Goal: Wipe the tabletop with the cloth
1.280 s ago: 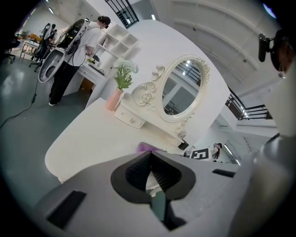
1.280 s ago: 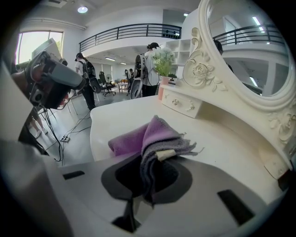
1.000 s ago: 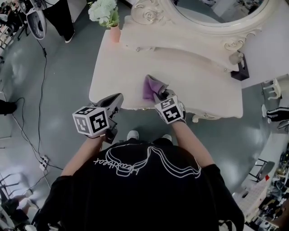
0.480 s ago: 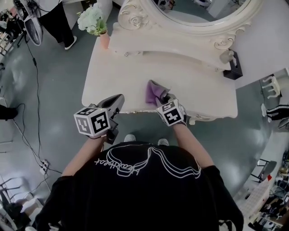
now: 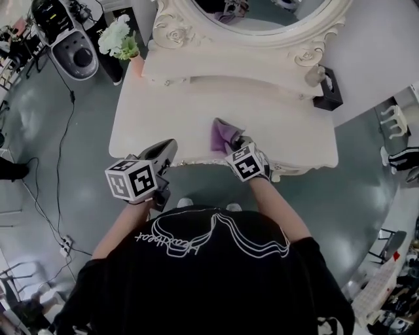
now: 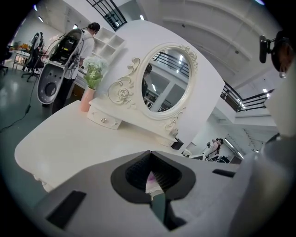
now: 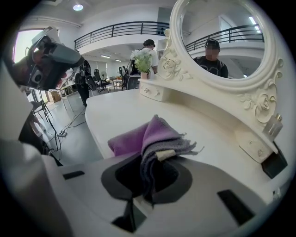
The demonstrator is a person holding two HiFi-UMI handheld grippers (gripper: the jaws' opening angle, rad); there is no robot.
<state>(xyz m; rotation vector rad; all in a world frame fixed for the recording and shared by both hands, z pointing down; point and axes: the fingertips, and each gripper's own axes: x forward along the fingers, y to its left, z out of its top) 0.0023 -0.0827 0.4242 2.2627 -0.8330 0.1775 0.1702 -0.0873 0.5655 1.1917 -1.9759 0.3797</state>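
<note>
A purple cloth [image 5: 222, 134] lies bunched on the white dressing table [image 5: 281, 124], close to its front edge. My right gripper [image 5: 237, 144] is shut on the cloth's near end. In the right gripper view the cloth [image 7: 152, 134] folds up out of the right gripper [image 7: 155, 164] and rests on the tabletop [image 7: 120, 111]. My left gripper [image 5: 167, 149] hangs at the table's front edge, left of the cloth. Its jaws meet with nothing between them. In the left gripper view the left gripper [image 6: 150, 157] points over the tabletop [image 6: 83, 143].
An oval mirror [image 5: 262, 16] on a raised drawer shelf [image 5: 222, 69] fills the table's back. A vase of flowers [image 5: 121, 36] stands at the back left; a small bottle [image 5: 319, 75] and black box [image 5: 327, 98] stand at the back right. A machine [image 5: 72, 39] and cables [image 5: 62, 131] are on the floor to the left.
The right gripper has slid a little to the right along the table's front edge, with the cloth still in it. The left gripper has hardly moved. The head view has shifted.
</note>
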